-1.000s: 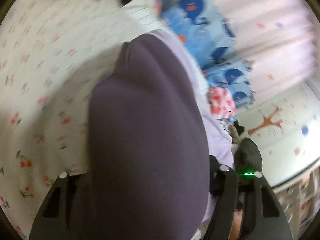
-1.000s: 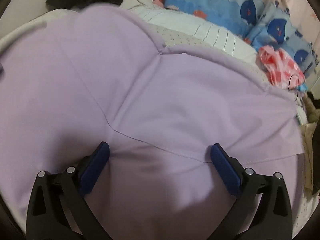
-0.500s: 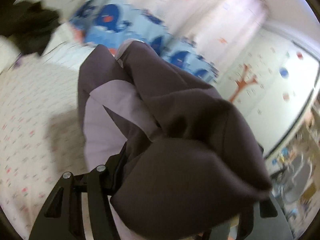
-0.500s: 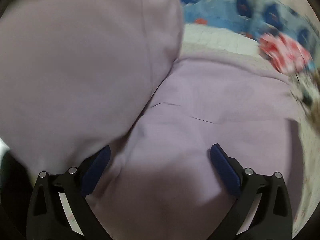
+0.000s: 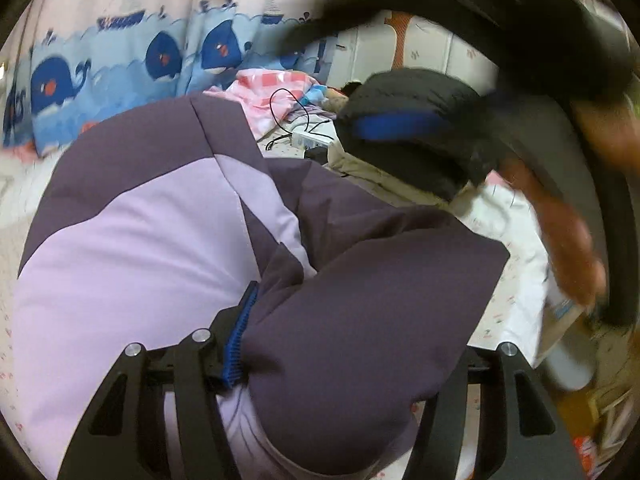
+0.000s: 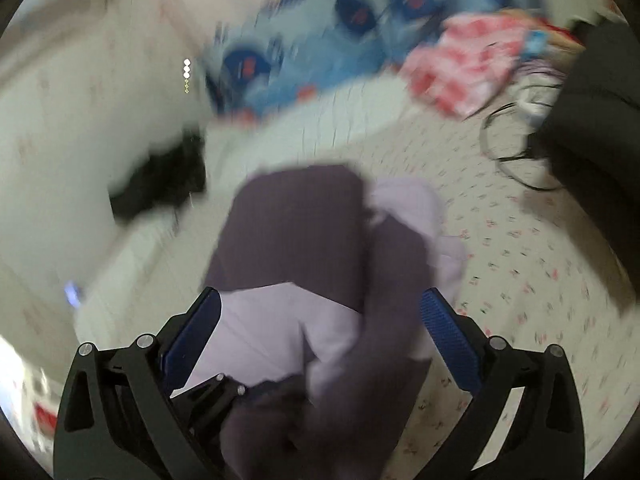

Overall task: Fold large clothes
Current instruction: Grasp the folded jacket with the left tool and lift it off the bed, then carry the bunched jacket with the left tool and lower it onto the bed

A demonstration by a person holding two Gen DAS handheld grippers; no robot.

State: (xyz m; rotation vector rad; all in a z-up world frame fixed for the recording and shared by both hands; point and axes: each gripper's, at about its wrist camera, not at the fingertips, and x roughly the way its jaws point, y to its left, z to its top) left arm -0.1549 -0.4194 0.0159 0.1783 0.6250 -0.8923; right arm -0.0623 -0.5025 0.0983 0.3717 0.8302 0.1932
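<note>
A padded jacket in dark purple and lilac fills the left wrist view. My left gripper is shut on a thick bunch of it. The left blue pad presses the fabric and the right finger is hidden under it. In the blurred right wrist view the same jacket hangs bunched over the bed. My right gripper straddles it with the pads wide apart and no pinch showing. A black screwed part shows beside the fabric near the lens.
The floral bed sheet lies under everything. At the back are whale-print bedding, a pink checked cloth and a cable with a white power strip. A black garment lies left. A person's forearm is blurred at right.
The jacket, spread flat under the right gripper before, is now bunched and off the bed. Both views swung and rolled across the bed. The right pads kept the same spacing.
</note>
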